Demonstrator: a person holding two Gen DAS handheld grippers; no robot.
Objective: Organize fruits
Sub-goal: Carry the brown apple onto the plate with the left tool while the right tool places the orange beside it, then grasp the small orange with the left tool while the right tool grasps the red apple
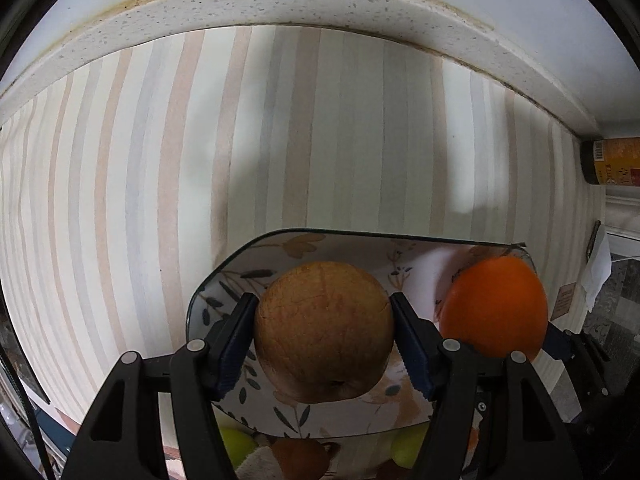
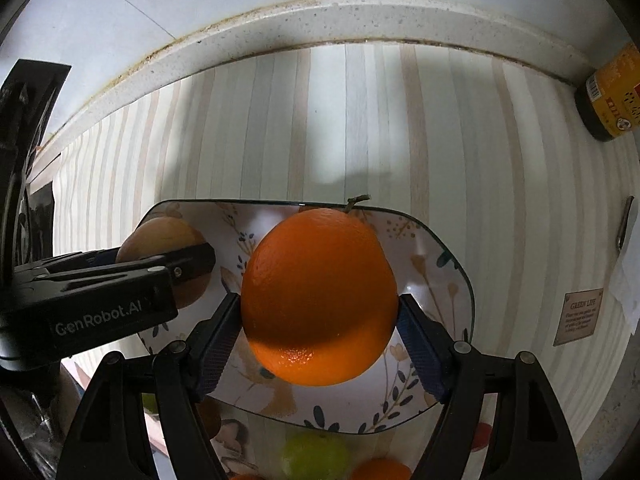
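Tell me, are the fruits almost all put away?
Not yet. Nothing is lying loose on the floral plate. In hand: the left gripper holds a brown pear and the right gripper holds an orange, both over the plate and not let go. Left to do: a green fruit and another orange fruit wait below the plate's near edge.

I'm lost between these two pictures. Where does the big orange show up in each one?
Left wrist view: the orange sits at the right, beside the brown fruit that the left gripper clamps.
Right wrist view: the orange fills the centre, clamped by the right gripper.
Shared landmark: the floral plate beneath both fruits.
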